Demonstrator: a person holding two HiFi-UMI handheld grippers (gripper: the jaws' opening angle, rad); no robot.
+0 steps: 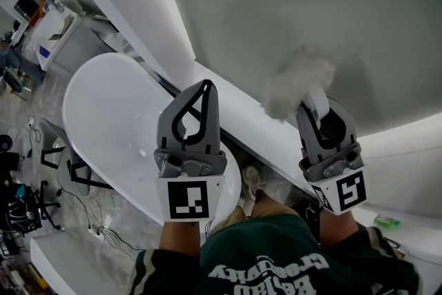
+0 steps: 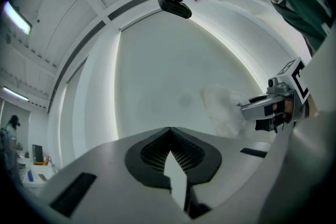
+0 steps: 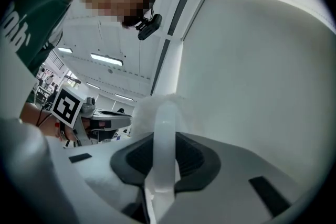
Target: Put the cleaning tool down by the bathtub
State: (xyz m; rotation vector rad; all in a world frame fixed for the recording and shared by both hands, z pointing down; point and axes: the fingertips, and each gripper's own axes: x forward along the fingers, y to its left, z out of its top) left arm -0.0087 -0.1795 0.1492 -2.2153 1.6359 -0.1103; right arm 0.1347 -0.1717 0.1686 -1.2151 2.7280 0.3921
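Head view: your right gripper (image 1: 319, 107) pinches the duster (image 1: 297, 79) by its white handle, fluffy head out ahead toward the wall (image 1: 311, 3); your left gripper (image 1: 206, 86) is pressed together on nothing, and the bathtub (image 1: 103, 114) lies lower left, beyond that left gripper. Left gripper view: jaws meet tip to tip, empty, duster (image 2: 223, 110) off to the right. Right gripper view: handle (image 3: 163, 134) runs straight along the clamped jaws, so the put-down looks like your right hand's job, going left and down
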